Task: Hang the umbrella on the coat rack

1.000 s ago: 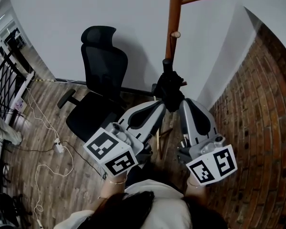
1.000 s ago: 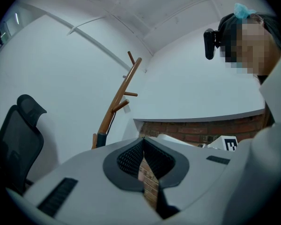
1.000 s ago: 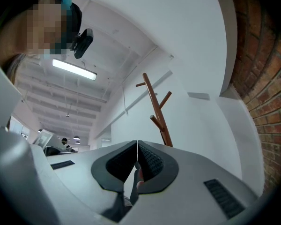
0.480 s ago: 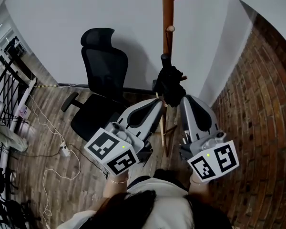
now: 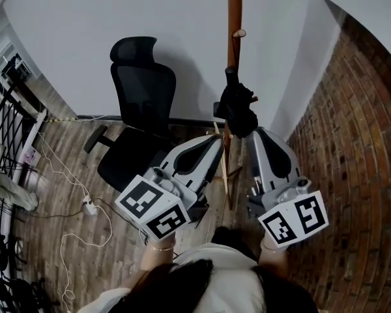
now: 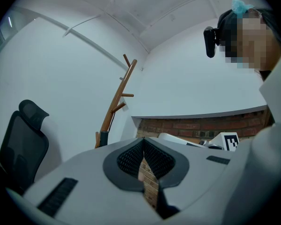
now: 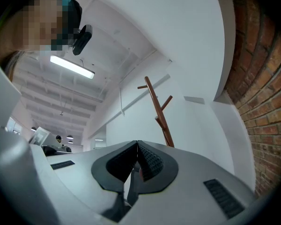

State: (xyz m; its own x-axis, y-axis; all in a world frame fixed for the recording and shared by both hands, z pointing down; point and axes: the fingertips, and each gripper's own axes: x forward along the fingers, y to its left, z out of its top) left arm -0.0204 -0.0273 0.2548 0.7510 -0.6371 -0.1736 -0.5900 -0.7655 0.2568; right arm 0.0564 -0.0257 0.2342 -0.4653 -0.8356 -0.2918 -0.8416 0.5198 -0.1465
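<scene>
Nearest, the grey right gripper point(image 5: 253, 135) is raised steeply, jaws clamped on a thin dark part of the black folded fabric umbrella point(image 5: 237, 107); the grey left gripper point(image 5: 217, 141) is raised alongside, jaws pressed together, nothing made out between. The umbrella is judged light, soft-canopied, stiff-shafted, best taken by strap or handle. Beyond, the brown wooden coat rack point(image 5: 233, 18) is seen just behind it.

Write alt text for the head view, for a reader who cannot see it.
A folded black umbrella is held up at the tips of the left tongs and right tongs, by a coat rack; a black chair stands left.
</scene>
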